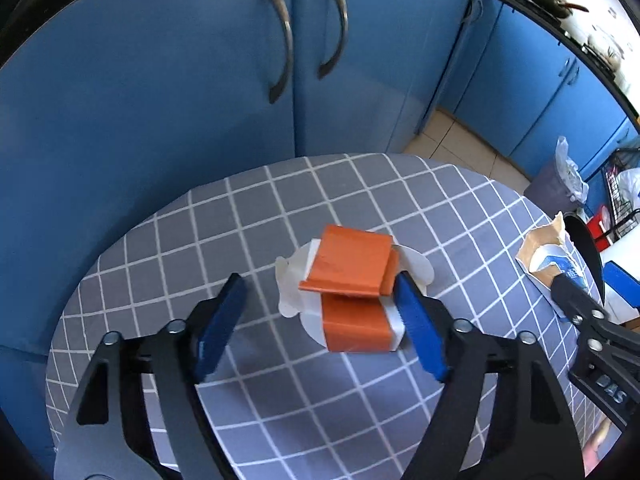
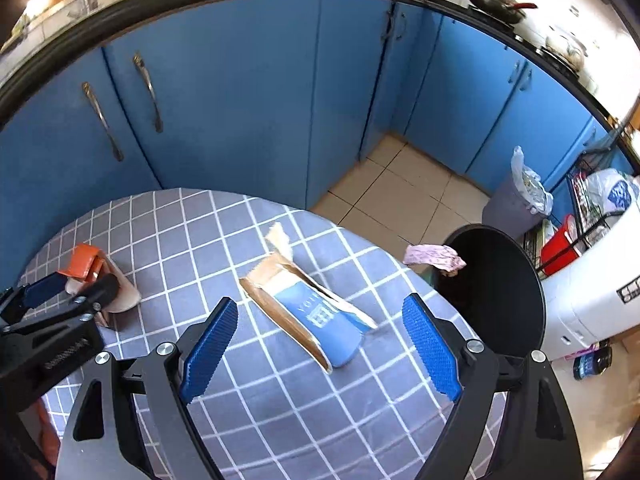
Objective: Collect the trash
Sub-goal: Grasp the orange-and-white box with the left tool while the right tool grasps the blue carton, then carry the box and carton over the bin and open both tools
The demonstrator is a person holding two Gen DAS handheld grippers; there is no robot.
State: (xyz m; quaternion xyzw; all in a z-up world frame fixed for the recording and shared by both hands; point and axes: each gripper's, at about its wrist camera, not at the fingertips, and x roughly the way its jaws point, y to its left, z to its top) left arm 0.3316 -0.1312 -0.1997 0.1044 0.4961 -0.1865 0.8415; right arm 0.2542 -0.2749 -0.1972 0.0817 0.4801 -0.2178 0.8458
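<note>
An orange-and-white folded wrapper [image 1: 348, 268] lies on a white paper disc in the middle of the round checked table [image 1: 160, 264]. My left gripper [image 1: 318, 284] is open just in front of it. Its right pad [image 1: 416, 328] is at the wrapper's right edge and its left pad [image 1: 222, 320] stands well apart. In the right wrist view a torn blue-and-brown paper packet [image 2: 312, 312] lies on the table. My right gripper [image 2: 320, 302] hangs open over the packet, with the packet between its blue pads and untouched. The left gripper [image 2: 60, 284] and wrapper [image 2: 84, 264] show at the left there.
A black bin [image 2: 500, 288] stands at the table's right edge with a pink crumpled piece [image 2: 434, 256] on its rim. A grey bin with a plastic liner [image 2: 512, 208] stands on the tiled floor. Blue cabinets [image 2: 240, 100] run behind the table.
</note>
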